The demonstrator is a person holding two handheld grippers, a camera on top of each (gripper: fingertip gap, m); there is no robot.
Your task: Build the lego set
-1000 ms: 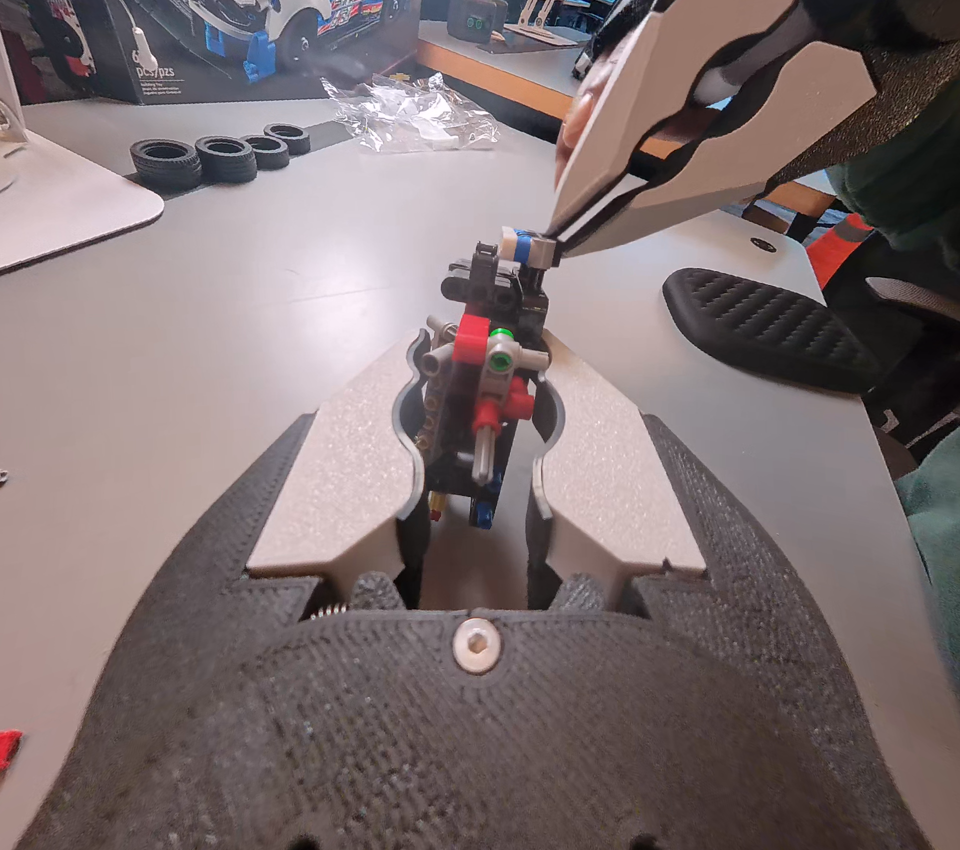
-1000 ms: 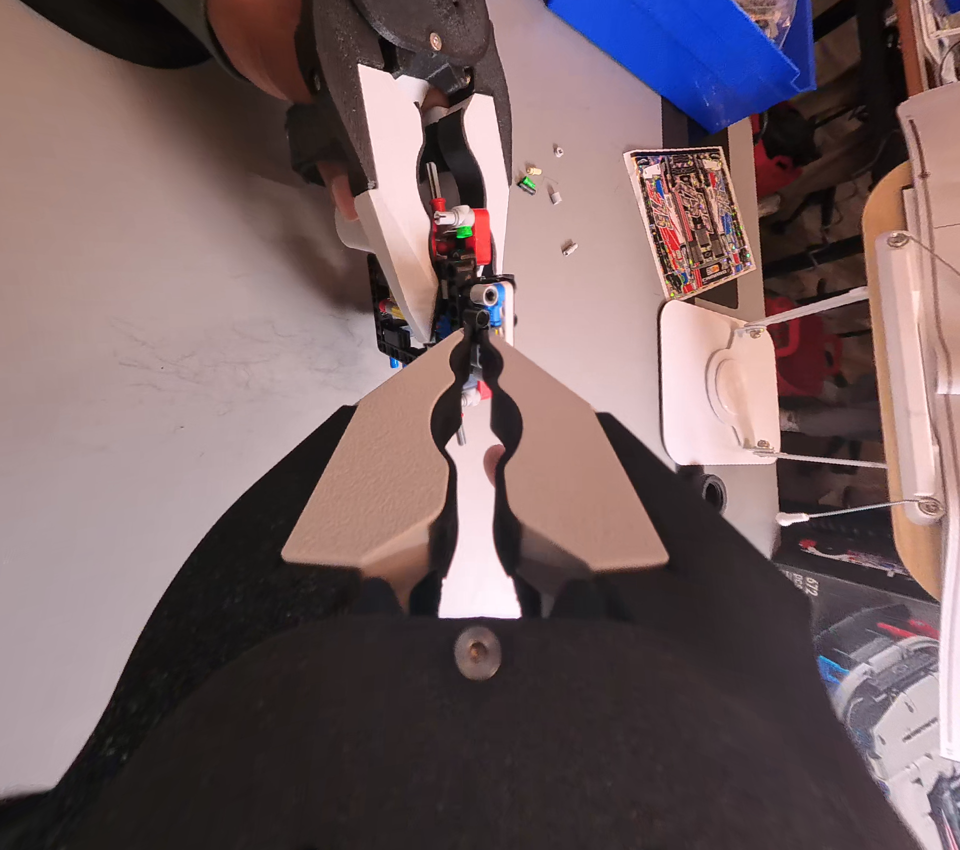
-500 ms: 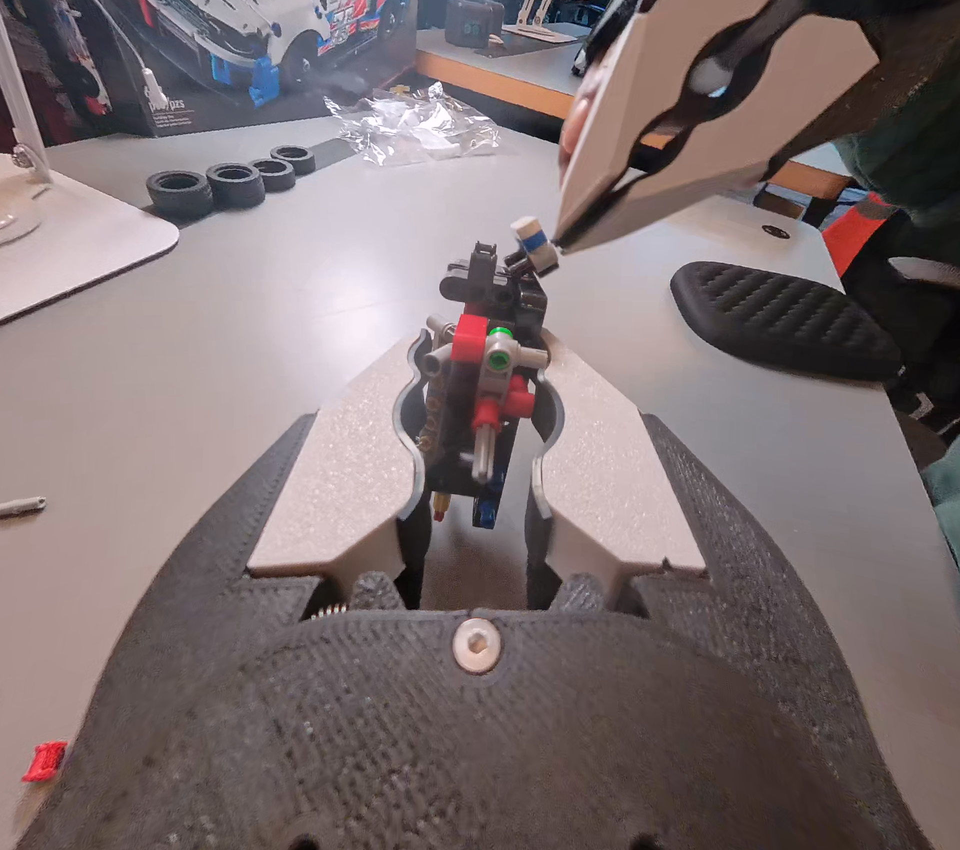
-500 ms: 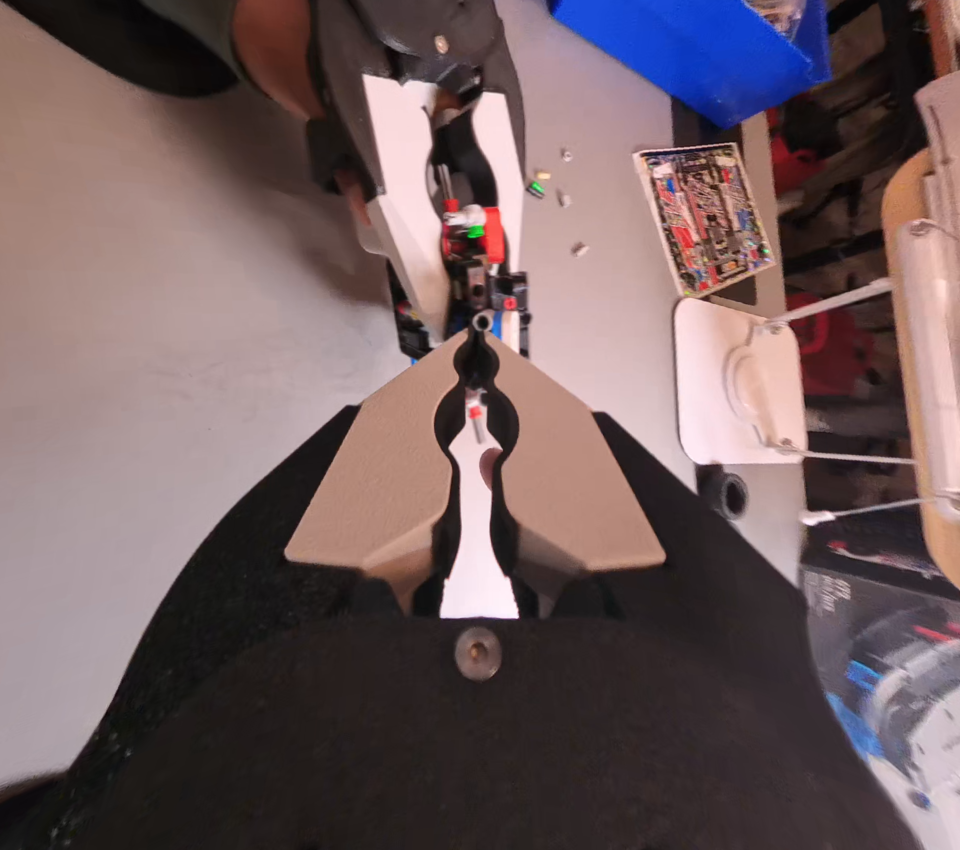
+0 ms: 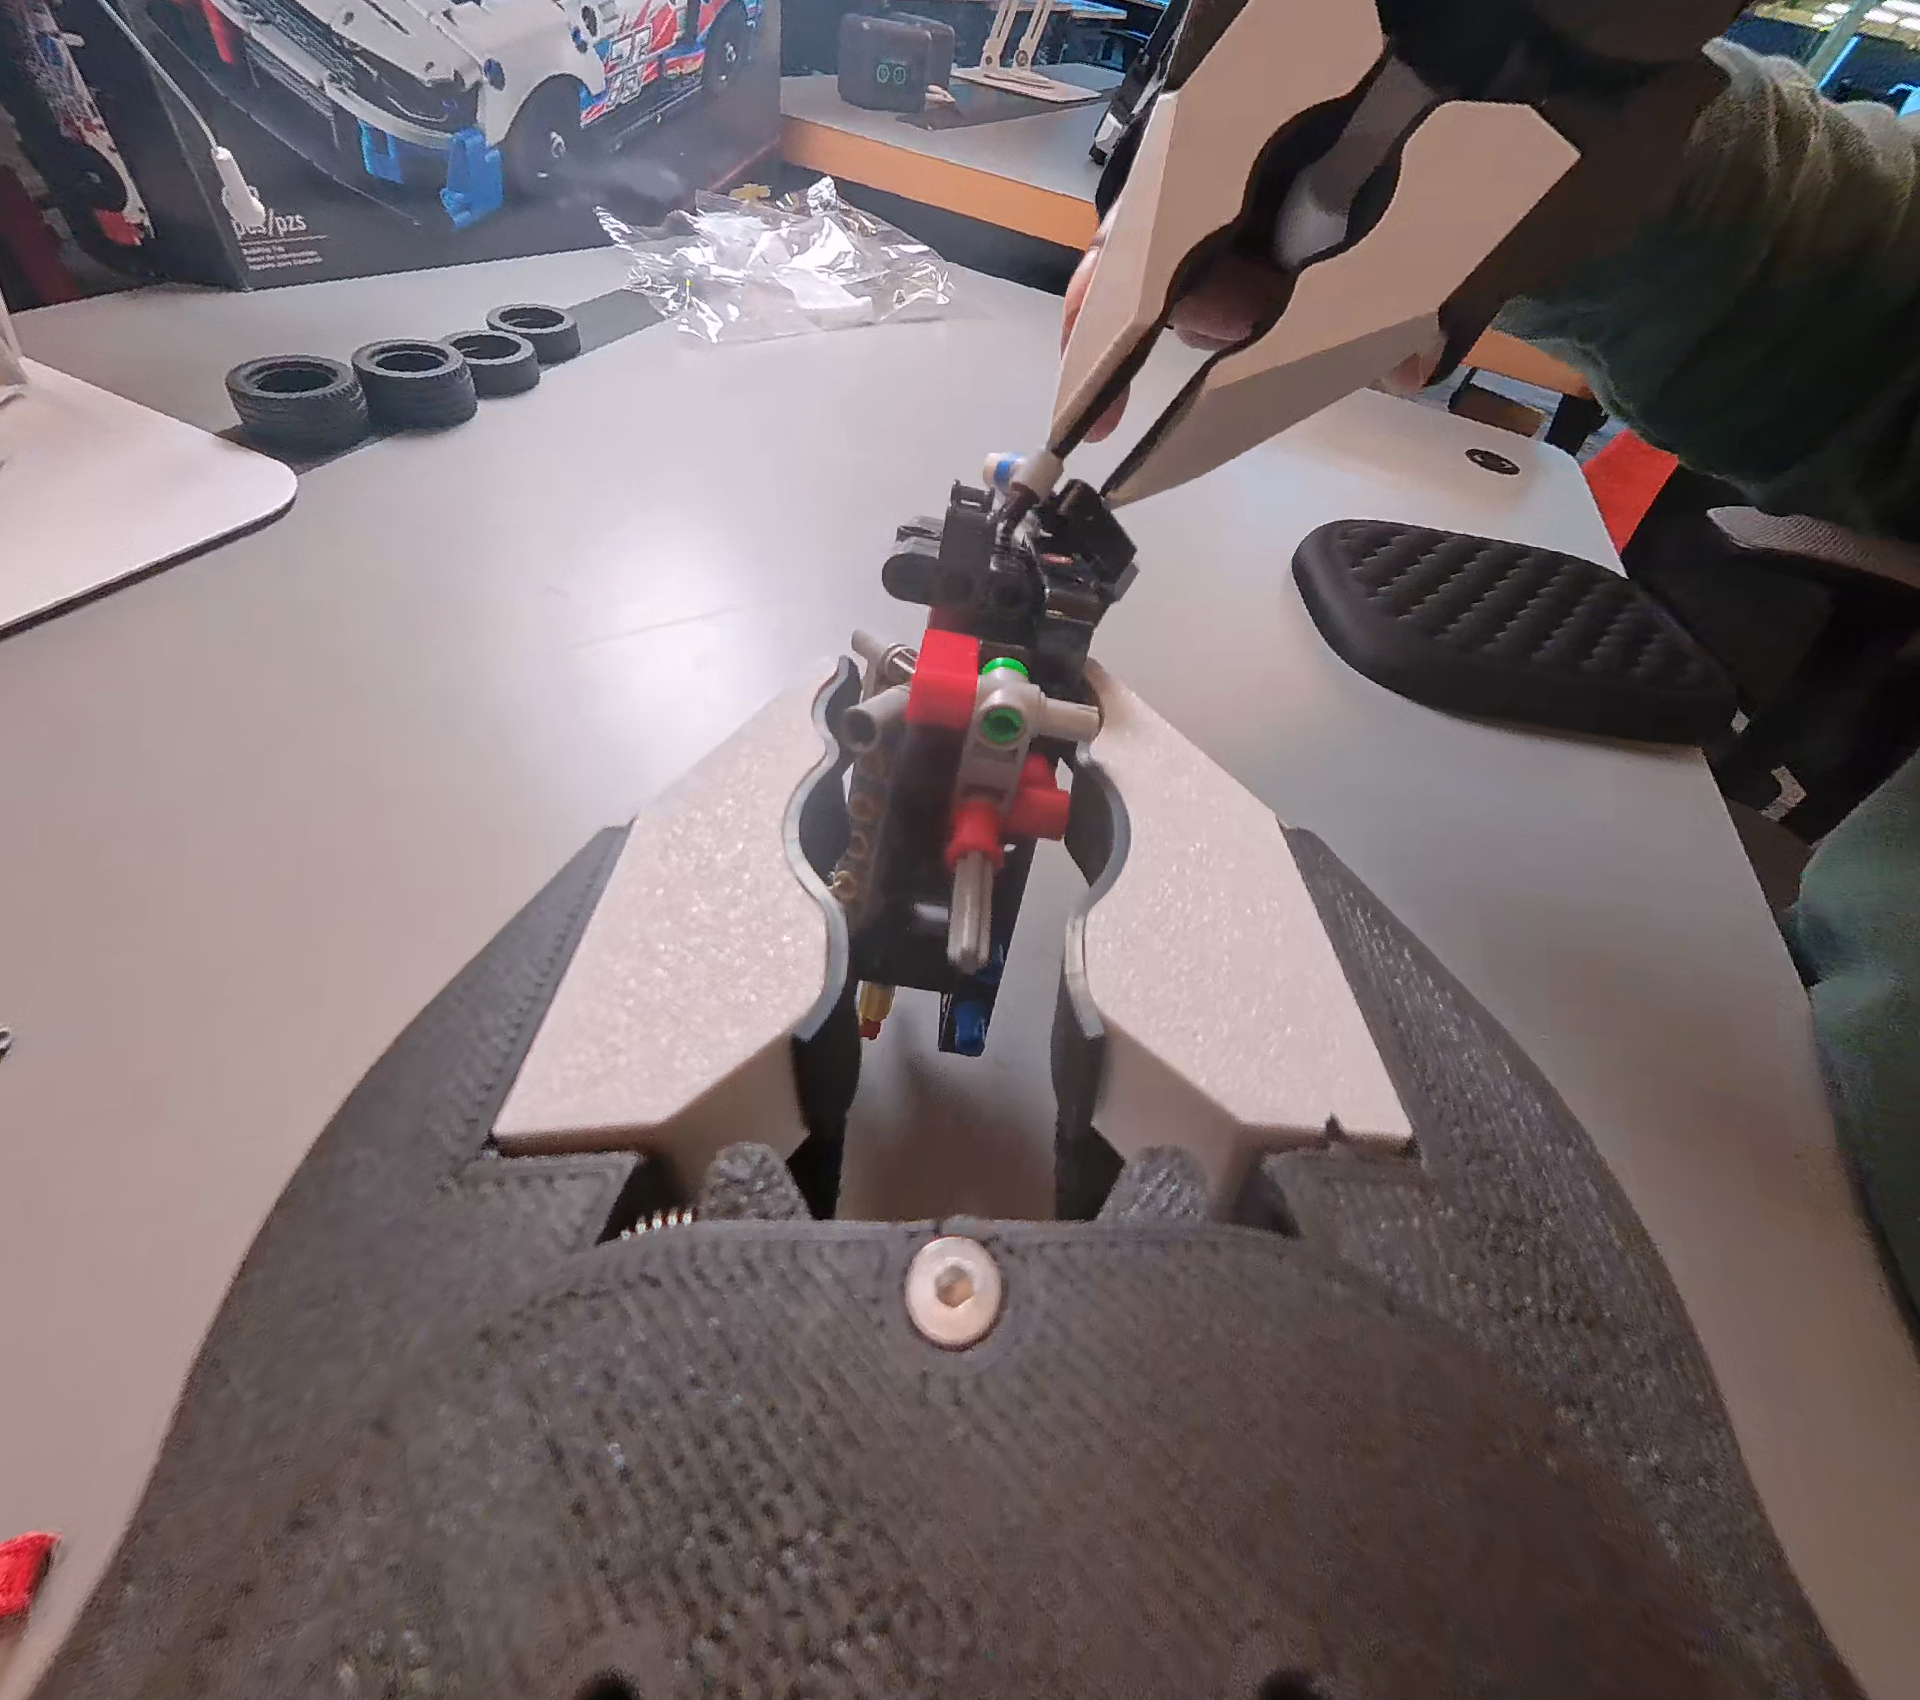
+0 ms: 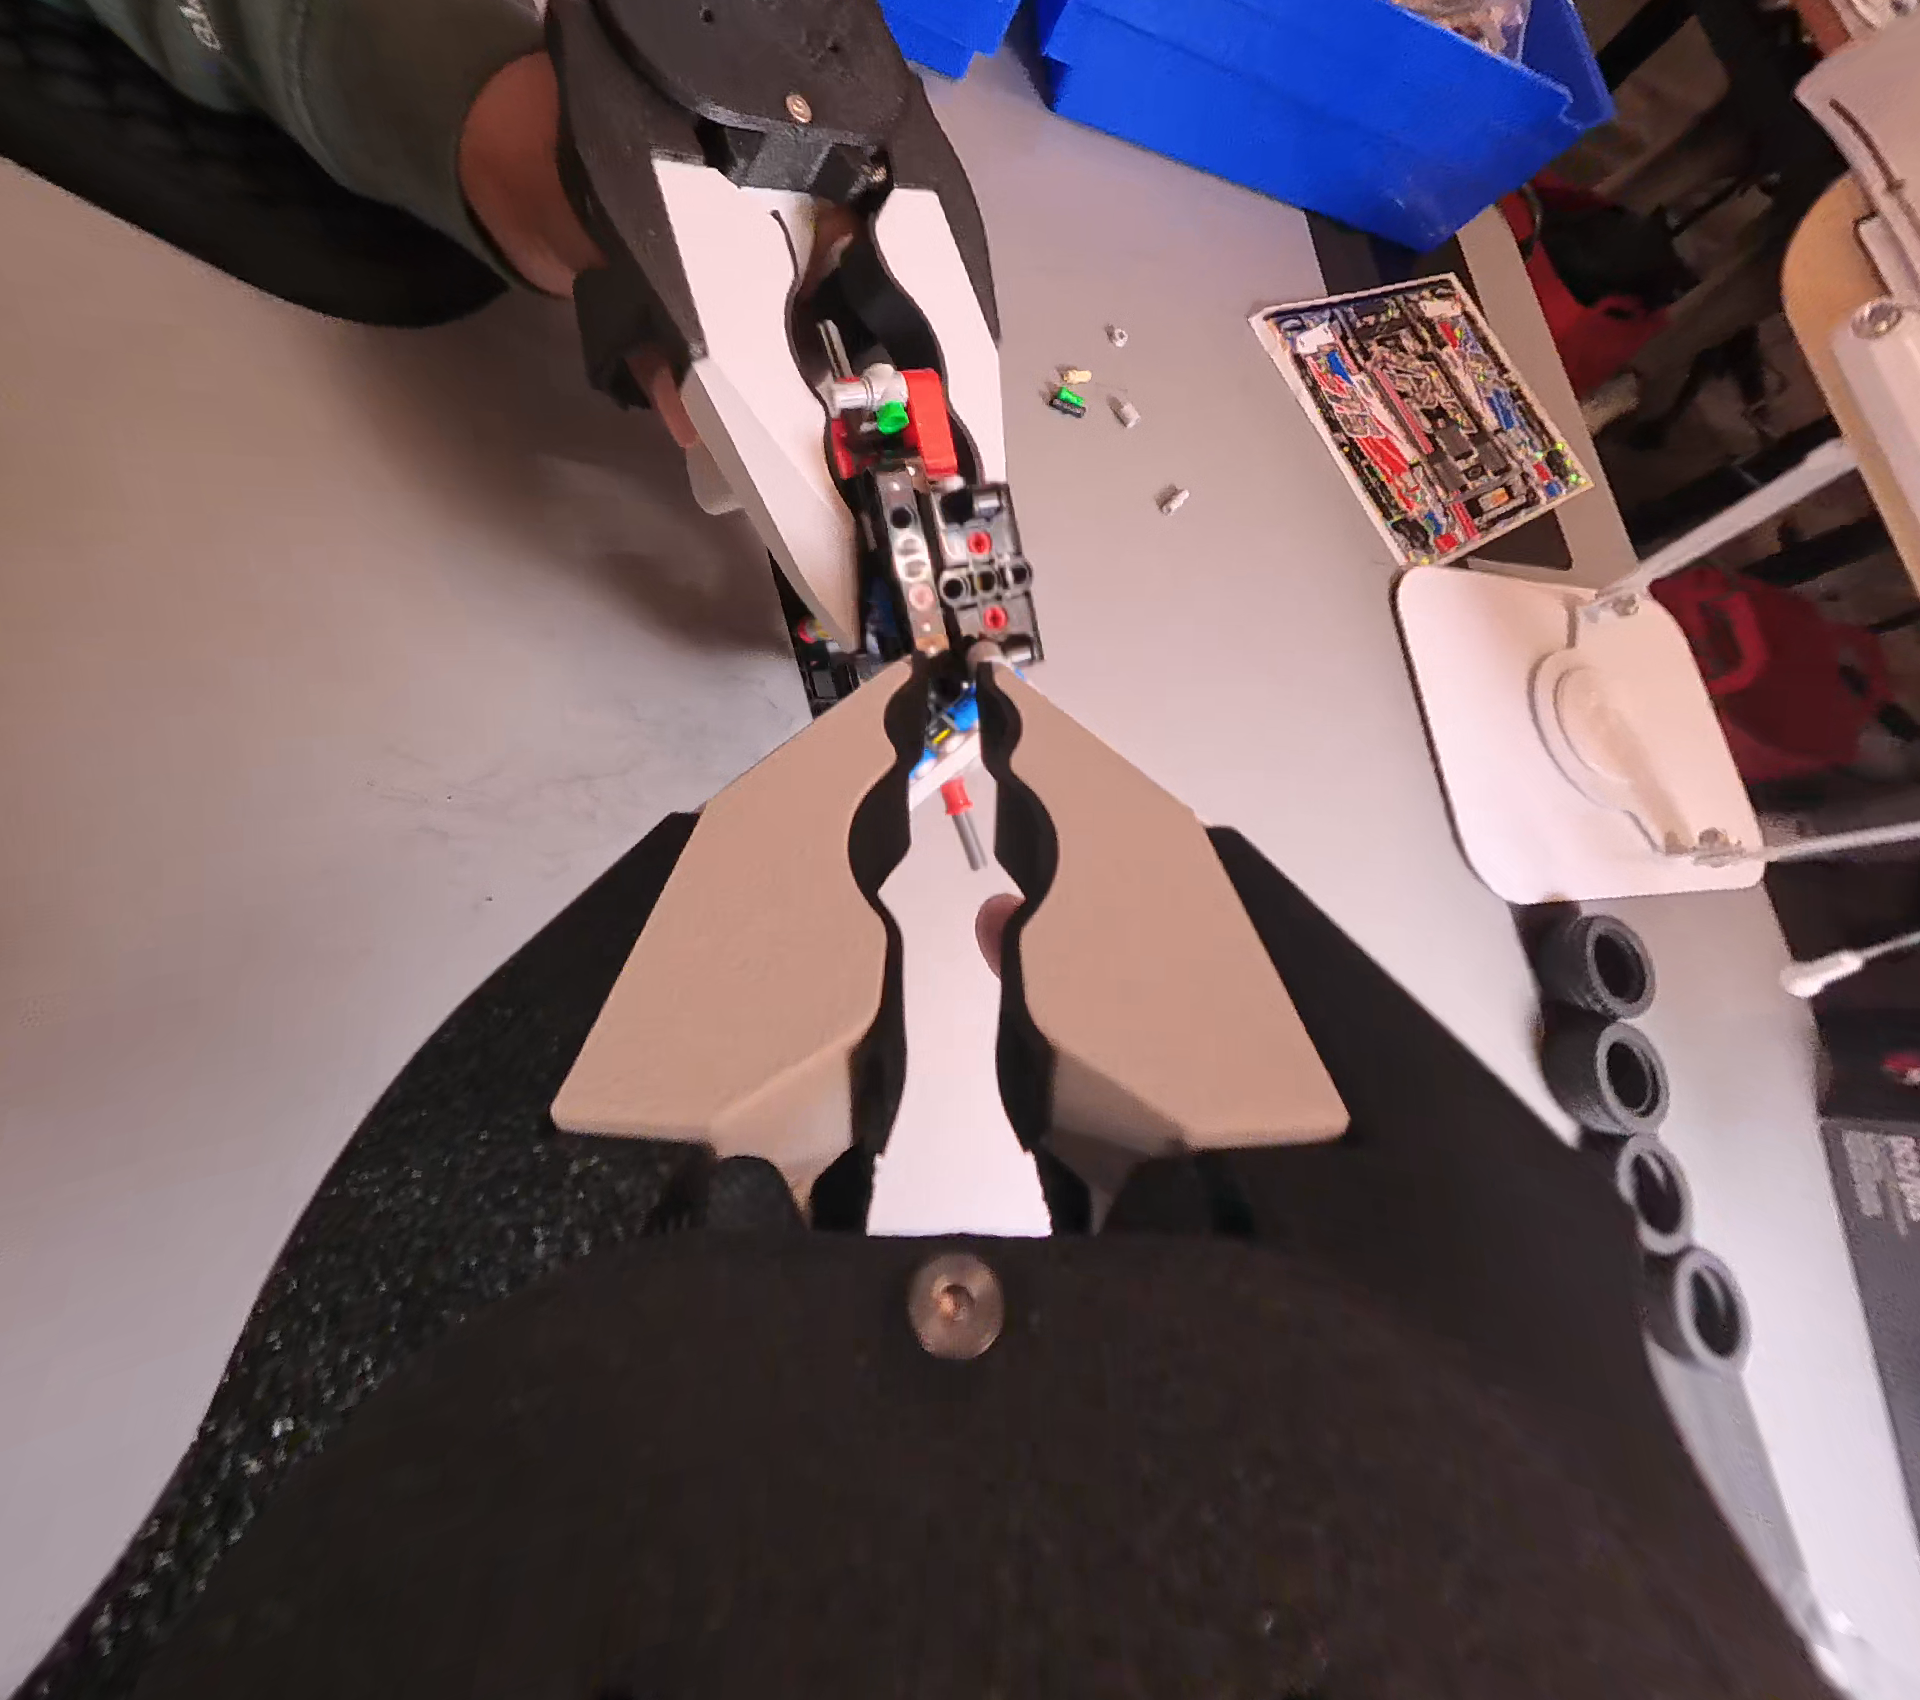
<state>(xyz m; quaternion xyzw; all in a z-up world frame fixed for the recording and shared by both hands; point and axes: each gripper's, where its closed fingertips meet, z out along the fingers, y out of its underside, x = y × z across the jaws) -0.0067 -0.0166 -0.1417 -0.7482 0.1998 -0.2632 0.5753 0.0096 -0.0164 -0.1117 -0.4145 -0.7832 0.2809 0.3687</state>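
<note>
Even, bright indoor light falls from above. The grey worktop carries a soft sheen, and soft shadows lie on it under the left tongs. Wide-angle distortion bends the edges; the tyres at the right wrist view's rim blur.

Four black rubber tyres stand in one row on the grey table, near its far edge. One boxed car set stands behind them, and one crumpled clear bag lies beside it. Two blue bins sit at the far edge in the right wrist view. One sticker sheet lies flat. About five tiny loose pieces are scattered nearby — too small to count surely. One partly built model — held between two tools.
</note>
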